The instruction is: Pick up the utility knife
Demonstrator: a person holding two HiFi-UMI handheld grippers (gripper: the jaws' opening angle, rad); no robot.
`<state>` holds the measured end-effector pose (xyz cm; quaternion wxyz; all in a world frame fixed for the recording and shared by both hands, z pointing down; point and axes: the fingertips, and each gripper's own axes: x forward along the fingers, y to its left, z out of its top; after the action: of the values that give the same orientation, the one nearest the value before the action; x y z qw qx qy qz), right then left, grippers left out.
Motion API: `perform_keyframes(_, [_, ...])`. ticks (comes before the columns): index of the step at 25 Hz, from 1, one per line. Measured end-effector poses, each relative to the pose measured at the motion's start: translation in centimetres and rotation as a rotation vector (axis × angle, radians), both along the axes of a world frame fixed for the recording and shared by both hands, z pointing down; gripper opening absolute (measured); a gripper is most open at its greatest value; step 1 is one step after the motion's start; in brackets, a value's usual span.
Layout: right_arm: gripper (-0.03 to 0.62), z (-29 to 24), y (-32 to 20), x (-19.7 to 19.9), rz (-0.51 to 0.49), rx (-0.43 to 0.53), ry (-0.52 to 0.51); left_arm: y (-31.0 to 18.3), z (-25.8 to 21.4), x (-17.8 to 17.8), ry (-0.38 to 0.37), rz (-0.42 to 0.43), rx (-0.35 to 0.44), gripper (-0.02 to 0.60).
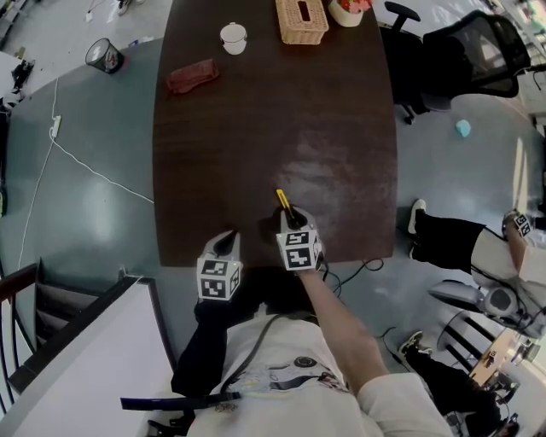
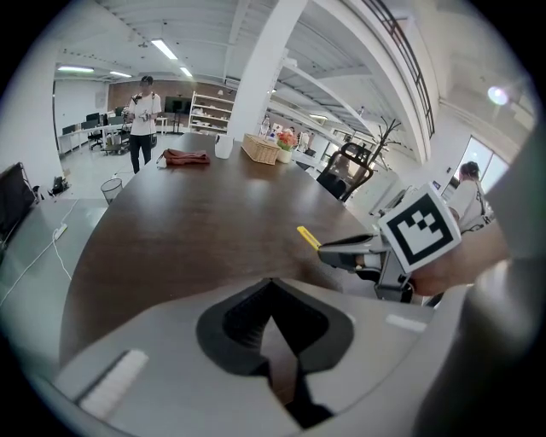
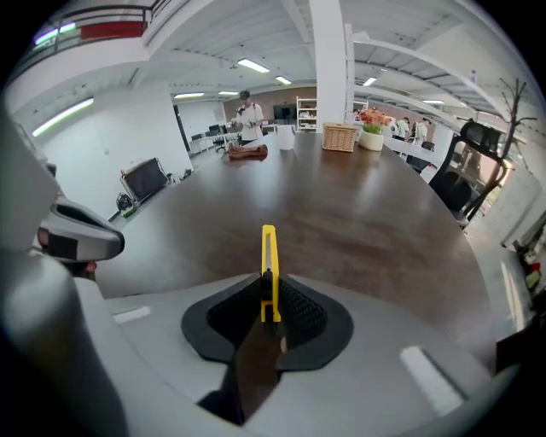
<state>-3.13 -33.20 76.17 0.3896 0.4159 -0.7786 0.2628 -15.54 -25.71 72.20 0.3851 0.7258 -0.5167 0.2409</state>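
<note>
Two grippers: my right gripper (image 3: 269,294) clamped on yellow utility knife (image 3: 269,256); my left gripper (image 2: 271,294) at its 9 o'clock, closed, empty.

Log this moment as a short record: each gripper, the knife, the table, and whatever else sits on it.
right gripper: shut on the yellow utility knife, which sticks out forward past the jaws
left gripper: shut, nothing between the jaws
position: both grippers side by side at the near edge of the dark wooden table
knife clear of table: cannot tell
far end of table: wicker basket, white cup, red cloth item
</note>
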Motion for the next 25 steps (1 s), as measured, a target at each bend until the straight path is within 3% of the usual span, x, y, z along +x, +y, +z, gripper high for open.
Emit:
perform_keyframes(4, [0.063, -3.1, -1.1, 0.6, 0.04, 0.068, -0.078, -0.5, -0.9, -0.5, 0.005, -0.019, 0.033, -0.005])
perform_keyframes(7, [0.063, -6.6, -1.9, 1.8, 0.079, 0.144, -0.138, -1.5, -2.8, -1.4, 0.002, -0.049, 0.101, -0.005])
perform_keyframes(15, [0.063, -15.8, -2.4, 5.7, 0.201, 0.35, -0.235, -5.0, -10.8, -3.2, -0.047, -0.057, 0.364, -0.005])
perform_keyframes(25, [0.063, -26.5, -1.2, 4.9, 0.168, 0.592, -0.342, -7.1, -22.4, -2.8, -0.067, -0.057, 0.696, -0.005])
